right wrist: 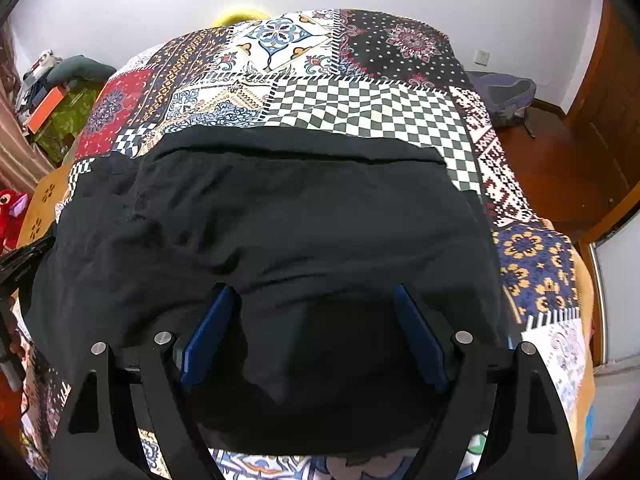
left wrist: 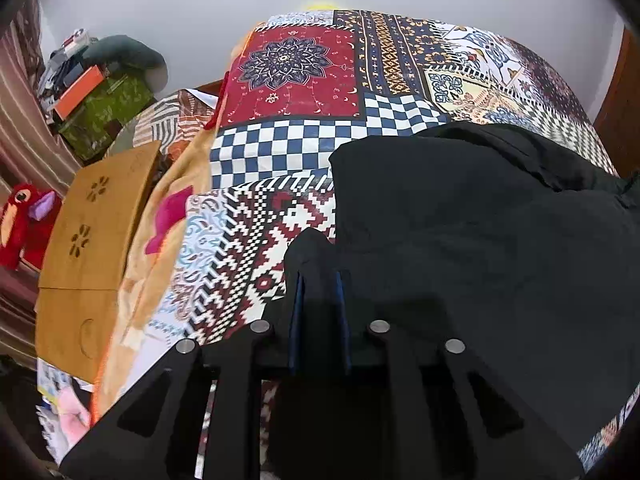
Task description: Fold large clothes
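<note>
Black garment (right wrist: pixel 280 216) lies spread on the bed, on top of the patchwork bedspread (right wrist: pixel 360 108); landmark for all positions below is this garment

Left tongs (left wrist: pixel 319 280): blue pads nearly together, pinching a raised fold of black cloth at the garment's left edge. The cloth peaks up between the pads (a small tent shape above the tips)

Right tongs (right wrist: pixel 314 300): wide apart, blue fingers (right wrist: pixel 208 332) splayed to either side, nothing between them. They hang over the garment's near portion; contact with the cloth cannot be told

Garment's far hem runs roughly straight across the checkered patches of the bedspread. Surface is creased, with a ridge near the far edge

Left of the garment, off the bed: wooden board (left wrist: pixel 92 232) with flower-shaped cutouts, red plush toy (left wrist: pixel 24 224) beyond it. Farther left and back, an orange box (left wrist: pixel 78 90) on green patterned cloth

Right of the garment: wooden floor (right wrist: pixel 560 168) and a door
</note>
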A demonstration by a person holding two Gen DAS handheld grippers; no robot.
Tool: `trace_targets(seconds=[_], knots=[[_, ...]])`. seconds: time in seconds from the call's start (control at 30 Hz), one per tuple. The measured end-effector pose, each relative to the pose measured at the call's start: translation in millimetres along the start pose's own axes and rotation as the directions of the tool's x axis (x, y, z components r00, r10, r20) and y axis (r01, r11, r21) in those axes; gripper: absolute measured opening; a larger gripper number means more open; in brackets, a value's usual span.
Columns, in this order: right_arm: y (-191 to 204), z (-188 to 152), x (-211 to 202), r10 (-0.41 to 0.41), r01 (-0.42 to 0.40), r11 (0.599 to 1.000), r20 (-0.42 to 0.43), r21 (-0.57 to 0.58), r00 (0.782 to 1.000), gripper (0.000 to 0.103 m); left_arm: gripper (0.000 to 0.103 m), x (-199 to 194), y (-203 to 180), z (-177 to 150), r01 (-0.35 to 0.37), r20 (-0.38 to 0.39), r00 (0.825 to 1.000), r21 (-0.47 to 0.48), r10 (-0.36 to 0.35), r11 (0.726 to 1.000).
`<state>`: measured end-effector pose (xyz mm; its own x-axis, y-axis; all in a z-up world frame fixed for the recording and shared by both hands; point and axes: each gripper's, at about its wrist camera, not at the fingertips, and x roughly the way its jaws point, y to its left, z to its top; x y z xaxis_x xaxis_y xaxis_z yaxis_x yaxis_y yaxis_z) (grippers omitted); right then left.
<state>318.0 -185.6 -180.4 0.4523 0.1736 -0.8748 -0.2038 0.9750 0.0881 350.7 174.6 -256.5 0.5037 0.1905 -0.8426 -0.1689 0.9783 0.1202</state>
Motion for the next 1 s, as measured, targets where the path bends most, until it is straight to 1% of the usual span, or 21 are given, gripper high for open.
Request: trace_targets(seconds=[0.03,0.07,0.13,0.17,0.2,0.27,0.33,0.4,0.47,0.57,0.6,0.67,0.73,0.77,0.83,0.9,1.0], knots=[[1.1,-1.5,-4.2,-0.018,0.019,1.0,0.008,-0.011,1.0,0.079,0.019,-4.6,1.1,0.7,0.007,-0.001,1.0,0.004,-0.007,1.0],[4.1,-4.3,-12.3,-0.037,0.038,0.999,0.024,-0.035,0.999,0.079,0.023,-11.3,2.7,0.7,0.019,0.002,1.0,0.004,-0.019,1.0],[8.9,-7.2,-25.5,-0.043,0.047,0.996,0.058,-0.071,0.997,0.079,0.033,-27.1,4.3,0.8,0.038,0.02,0.999,-0.004,-0.038,0.999],[10.4,-9.4,-33.4,-0.041,0.048,0.995,0.079,-0.084,0.996,0.079,0.044,-36.7,3.8,-0.1,0.046,0.037,0.998,-0.011,-0.046,0.999],[11.7,-11.9,-42.6,-0.037,0.047,0.994,0.099,-0.096,0.994,0.08,0.053,-46.7,2.4,-1.1,0.061,0.057,0.997,-0.017,-0.059,0.998],[12.6,-15.6,-57.1,-0.026,0.041,0.994,0.136,-0.106,0.99,0.081,0.058,-65.6,-4.5,-2.9,0.089,0.099,0.991,-0.014,-0.087,0.996],[10.7,-18.6,-67.9,-0.016,0.033,0.994,0.154,-0.106,0.988,0.081,0.063,-81.7,-19.7,-4.2,0.11,0.128,0.986,0.016,-0.111,0.994],[6.7,-20.0,-68.9,-0.011,0.024,0.996,0.147,-0.086,0.989,0.081,0.072,-91.9,-36.5,-6.4,0.137,0.14,0.98,0.046,-0.142,0.989],[1.4,-21.4,-64.0,-0.011,0.018,0.998,0.125,-0.062,0.992,0.081,0.076,-97.3,-57.0,-9.6,0.168,0.143,0.974,0.079,-0.178,0.983],[-9.6,-27.0,-48.8,-0.027,0.029,0.999,0.056,-0.028,0.998,0.081,0.078,-92.4,-94.0,-17.9,0.205,0.115,0.969,0.134,-0.22,0.97],[-16.3,-29.3,-40.0,-0.032,0.032,0.999,0.026,0.002,0.999,0.081,0.079,-88.4,-101.6,-20.0,0.209,0.101,0.969,0.143,-0.224,0.967],[-25.9,-34.4,-29.5,-0.025,0.025,0.998,-0.008,0.053,1.0,0.081,0.079,-72.2,-123.2,-26.0,0.219,0.043,0.973,0.158,-0.228,0.963],[-30.8,-37.1,-24.4,-0.025,0.026,0.997,-0.017,0.07,1.0,0.082,0.079,-59.2,-135.8,-29.4,0.205,0.01,0.978,0.166,-0.21,0.965],[-29.0,-37.6,-24.3,-0.027,0.028,0.998,-0.017,0.058,0.999,0.082,0.079,-53.4,-140.2,-31.1,0.189,0.01,0.981,0.167,-0.193,0.968],[-23.3,-37.7,-23.8,-0.047,0.048,0.999,-0.021,0.024,0.999,0.083,0.082,-48.3,-142.4,-32.8,0.177,0.022,0.983,0.155,-0.182,0.972],[-19.6,-38.4,-24.8,-0.063,0.064,0.998,-0.02,0.007,0.998,0.083,0.082,-47.9,-138.6,-32.2,0.189,0.014,0.981,0.127,-0.192,0.974],[-19.3,-37.2,-28.4,-0.054,0.054,0.999,-0.017,0.002,0.998,0.083,0.082,-52.8,-133.5,-31.5,0.187,0.003,0.982,0.125,-0.189,0.974]])
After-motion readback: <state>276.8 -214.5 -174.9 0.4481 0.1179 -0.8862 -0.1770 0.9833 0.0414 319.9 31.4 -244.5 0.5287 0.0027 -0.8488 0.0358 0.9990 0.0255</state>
